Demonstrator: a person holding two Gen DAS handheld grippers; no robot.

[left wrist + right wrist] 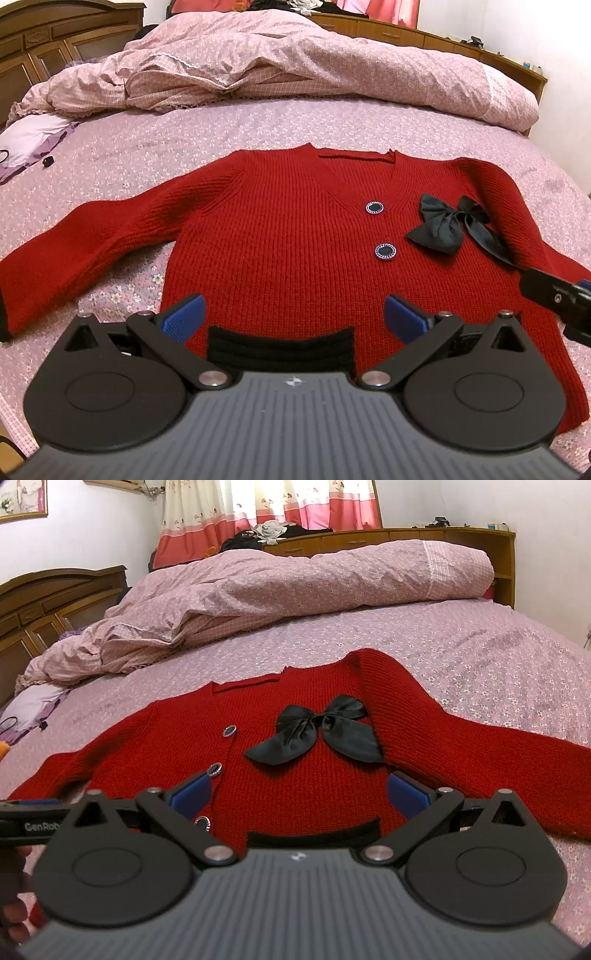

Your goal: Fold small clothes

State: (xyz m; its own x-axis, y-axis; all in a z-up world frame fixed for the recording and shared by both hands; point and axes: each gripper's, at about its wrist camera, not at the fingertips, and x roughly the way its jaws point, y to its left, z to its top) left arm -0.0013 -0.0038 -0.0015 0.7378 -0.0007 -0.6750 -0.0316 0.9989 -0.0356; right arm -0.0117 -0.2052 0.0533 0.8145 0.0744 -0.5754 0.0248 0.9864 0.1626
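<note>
A small red knit cardigan point(280, 236) lies flat and face up on the bed, sleeves spread to both sides. It has a black bow point(448, 225), round dark buttons point(385, 251) and a black hem band point(280, 347). It also shows in the right wrist view point(303, 782) with the bow point(317, 734). My left gripper point(293, 314) is open and empty over the hem's left half. My right gripper point(299, 794) is open and empty over the hem's right half, and its tip shows at the right edge of the left wrist view point(554, 295).
The bed sheet point(258, 125) is pink with small flowers. A rumpled pink duvet point(295, 62) lies along the far side. A wooden headboard point(37, 48) stands at far left. Light purple cloth and small items point(26, 147) lie at the left edge.
</note>
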